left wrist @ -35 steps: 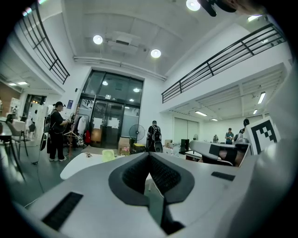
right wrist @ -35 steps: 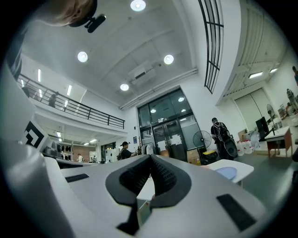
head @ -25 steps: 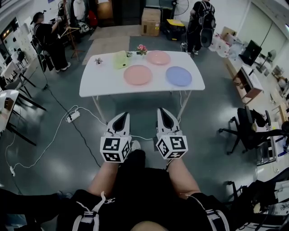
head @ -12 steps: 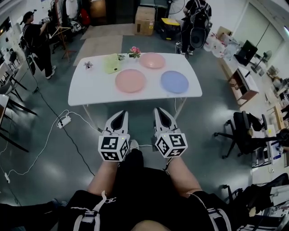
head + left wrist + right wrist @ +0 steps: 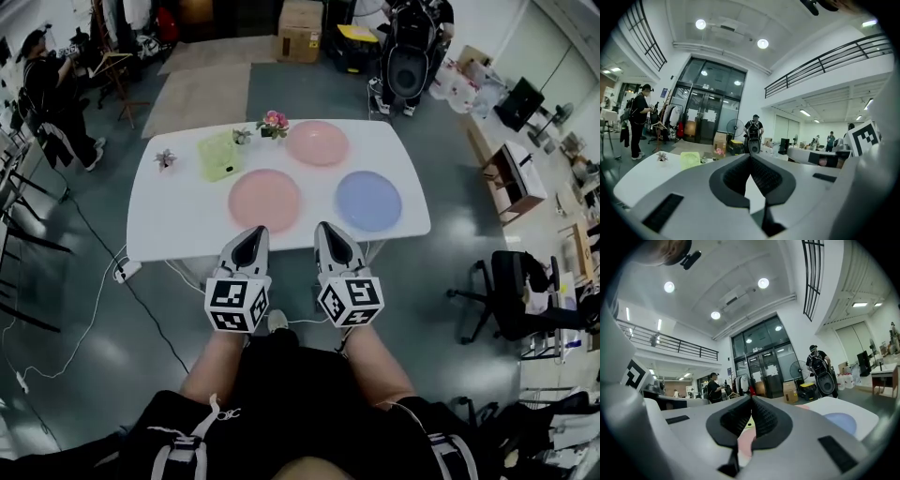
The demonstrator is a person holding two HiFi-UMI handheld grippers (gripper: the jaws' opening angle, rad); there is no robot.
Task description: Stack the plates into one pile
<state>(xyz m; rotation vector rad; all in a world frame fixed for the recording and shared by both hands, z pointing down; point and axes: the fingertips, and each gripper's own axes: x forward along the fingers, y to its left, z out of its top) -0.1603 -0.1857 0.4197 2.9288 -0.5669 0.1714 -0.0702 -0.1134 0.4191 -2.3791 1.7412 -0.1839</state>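
Across the upper middle of the head view stands a white table (image 5: 178, 220) with three plates lying flat on it, each apart from the others, none stacked yet. Closest to me, just left of centre, is the near pink plate (image 5: 265, 200). To its right, at about the same depth, lies the blue plate (image 5: 368, 201). Higher in the frame, beyond the gap between those two, sits the far pink plate (image 5: 318, 142). Just left of that one stand a small pot of pink flowers (image 5: 274, 122) and a pale green square object (image 5: 221, 155), with a tiny plant (image 5: 165, 158) nearer the table's left edge.

I hold my left gripper (image 5: 255, 232) and right gripper (image 5: 323, 228) side by side at lower centre. Their tips lie over the table's near edge in the picture, short of the plates and touching none.

In the left gripper view the jaws meet at their tips with nothing between them — closed and empty — and the green object shows at the left on the tabletop. In the right gripper view the jaws are likewise pressed together and empty. The blue plate lies at that view's lower right, and pink shows through the slit below the tips.

Past the table, one person (image 5: 47, 84) stands at upper left and another, wearing a backpack (image 5: 412, 47), at the top right, near a cardboard box (image 5: 300, 28).
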